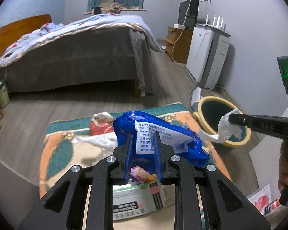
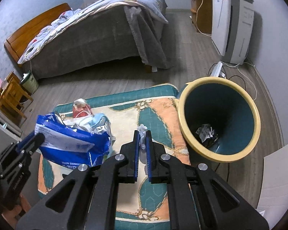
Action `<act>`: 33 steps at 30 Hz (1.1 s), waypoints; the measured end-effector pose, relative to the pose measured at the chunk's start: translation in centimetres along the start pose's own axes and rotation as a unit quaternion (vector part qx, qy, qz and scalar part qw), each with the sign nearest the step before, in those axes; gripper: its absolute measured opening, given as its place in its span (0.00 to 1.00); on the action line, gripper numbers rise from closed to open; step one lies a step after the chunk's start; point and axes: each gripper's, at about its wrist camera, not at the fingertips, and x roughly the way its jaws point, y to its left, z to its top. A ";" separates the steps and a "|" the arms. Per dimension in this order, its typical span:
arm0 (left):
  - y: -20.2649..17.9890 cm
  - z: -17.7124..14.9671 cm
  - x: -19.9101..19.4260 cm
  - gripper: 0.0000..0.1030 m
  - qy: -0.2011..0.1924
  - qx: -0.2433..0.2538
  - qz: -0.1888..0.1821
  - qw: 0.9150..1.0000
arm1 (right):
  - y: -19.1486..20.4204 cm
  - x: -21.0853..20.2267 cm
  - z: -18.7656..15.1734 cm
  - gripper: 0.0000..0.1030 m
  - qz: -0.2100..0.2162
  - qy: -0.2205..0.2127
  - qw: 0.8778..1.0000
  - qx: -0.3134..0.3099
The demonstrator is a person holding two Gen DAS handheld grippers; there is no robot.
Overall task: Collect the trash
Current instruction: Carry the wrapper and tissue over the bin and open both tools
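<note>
left gripper (image 1: 143, 143) clamped on blue wrapper (image 1: 159, 132), lifted clear of rug (image 2: 159, 107) | right gripper (image 2: 142, 140) pinched on tissue (image 1: 227, 128), carried toward bin (image 2: 218, 118) for dropping

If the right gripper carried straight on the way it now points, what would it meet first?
Probably the patterned rug. The right gripper, its jaws shut on a white tissue, points down at the rug just left of the yellow-rimmed bin. The bin sits beside that line, though the fisheye leaves depth uncertain.
</note>
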 end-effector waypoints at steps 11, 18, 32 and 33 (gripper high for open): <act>-2.3 0.4 1.3 0.21 -0.001 0.016 -0.003 1.000 | -2.6 0.6 1.0 0.06 -0.003 -0.001 1.000 0.014; -3.3 0.7 2.5 0.21 0.002 0.020 -0.003 1.000 | -3.8 1.5 1.8 0.06 -0.010 -0.002 1.000 0.017; -7.8 3.4 5.7 0.21 -0.004 0.051 -0.033 0.998 | -12.6 2.1 2.4 0.06 -0.059 -0.016 0.990 0.131; -8.1 3.5 6.0 0.21 -0.002 0.048 -0.040 0.998 | -13.2 2.0 2.4 0.06 -0.066 -0.019 0.988 0.139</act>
